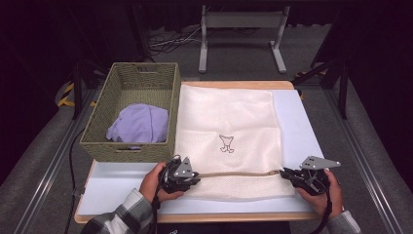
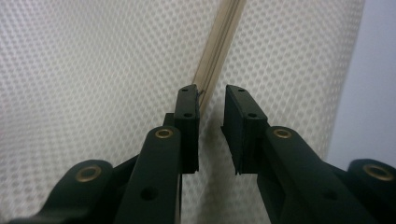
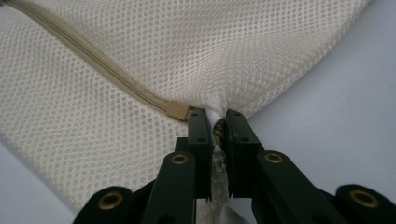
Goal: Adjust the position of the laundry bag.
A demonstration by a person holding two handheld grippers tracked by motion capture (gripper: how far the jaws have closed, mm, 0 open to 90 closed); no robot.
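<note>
Dark room; pale table (image 1: 302, 126) bears mesh bag (image 1: 229, 122) beside wicker basket (image 1: 131, 112).

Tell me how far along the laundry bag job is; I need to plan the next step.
Done: the mesh bag lies flat on the table, its zipper closed along the near edge. In hand: the right gripper pinches the bag's edge by the slider; the left gripper stands open over the zipper's other end. Left: the lilac garment sits in the basket, not yet bagged.
</note>
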